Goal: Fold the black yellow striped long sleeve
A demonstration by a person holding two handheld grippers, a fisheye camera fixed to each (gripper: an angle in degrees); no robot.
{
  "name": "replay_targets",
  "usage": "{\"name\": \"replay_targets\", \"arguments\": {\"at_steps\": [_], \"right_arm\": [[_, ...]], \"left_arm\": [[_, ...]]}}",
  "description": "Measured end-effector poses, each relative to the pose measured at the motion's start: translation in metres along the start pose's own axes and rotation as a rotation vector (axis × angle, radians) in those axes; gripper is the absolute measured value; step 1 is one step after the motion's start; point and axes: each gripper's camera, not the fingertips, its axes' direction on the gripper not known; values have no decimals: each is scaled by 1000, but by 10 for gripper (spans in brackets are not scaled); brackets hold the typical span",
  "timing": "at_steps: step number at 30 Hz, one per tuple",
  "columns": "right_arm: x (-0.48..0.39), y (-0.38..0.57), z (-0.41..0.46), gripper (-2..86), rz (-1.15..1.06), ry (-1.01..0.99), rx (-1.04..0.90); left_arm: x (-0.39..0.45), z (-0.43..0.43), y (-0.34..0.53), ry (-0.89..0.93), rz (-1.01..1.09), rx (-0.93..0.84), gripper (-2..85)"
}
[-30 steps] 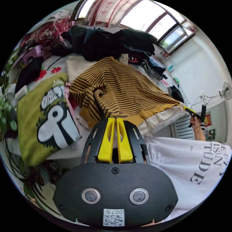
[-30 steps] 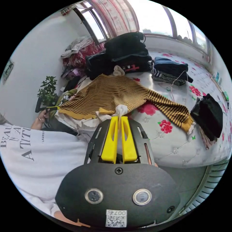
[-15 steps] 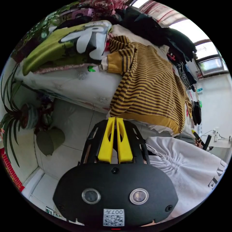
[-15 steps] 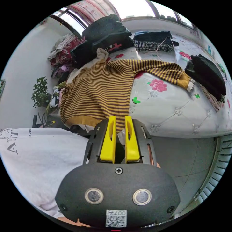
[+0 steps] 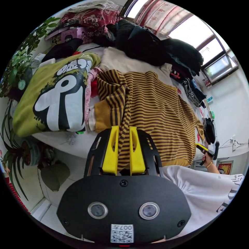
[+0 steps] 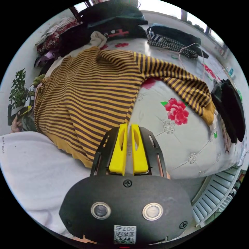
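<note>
My left gripper [image 5: 123, 129] now sits unclenched over the striped long sleeve [image 5: 153, 111], which lies flat on the bed [image 6: 181, 145] after release, my right gripper [image 6: 127, 127] nearly closed on nothing, so folding can start.

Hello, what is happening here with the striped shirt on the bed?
A person in a white top is laying out a striped shirt on a flowered bed, holding a hand-held gripper in each hand. The left hand-held gripper is open around a bunched fold of the shirt near its left sleeve. The right hand-held gripper is nearly shut over the bed beside the shirt's hem and holds nothing. The shirt lies mostly flat, its right sleeve spread out, not yet folded.
</note>
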Motion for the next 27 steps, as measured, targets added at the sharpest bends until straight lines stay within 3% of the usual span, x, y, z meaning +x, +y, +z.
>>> {"name": "replay_targets", "arguments": {"at_steps": [5,9,12,16,18,20,22,25,27], "right_arm": [[3,-44,-5,59,49,-69,-118],[-39,-110,-51,73,-87,25,231],[-76,-176,-45,81,-192,89,305],[-109,-249,8,74,-278,44,148],[-117,-276,49,56,-293,118,26],[-111,-288,69,41,-278,291,-5],[-90,-298,77,34,-224,383,-41],[-37,-307,73,36,-53,225,-58],[2,-301,64,40,91,-3,-8]], "left_arm": [[-3,16,-13,-143,59,-25,74],[3,38,-25,-350,121,-111,67],[17,61,-36,-461,208,-173,49],[33,72,-45,-537,287,-206,1],[37,71,-45,-559,330,-221,-5],[41,50,-46,-524,350,-173,-8],[47,-8,-50,-451,353,3,-9],[31,-75,-55,-392,259,194,-10],[11,-111,-55,-350,168,313,-10]]}}
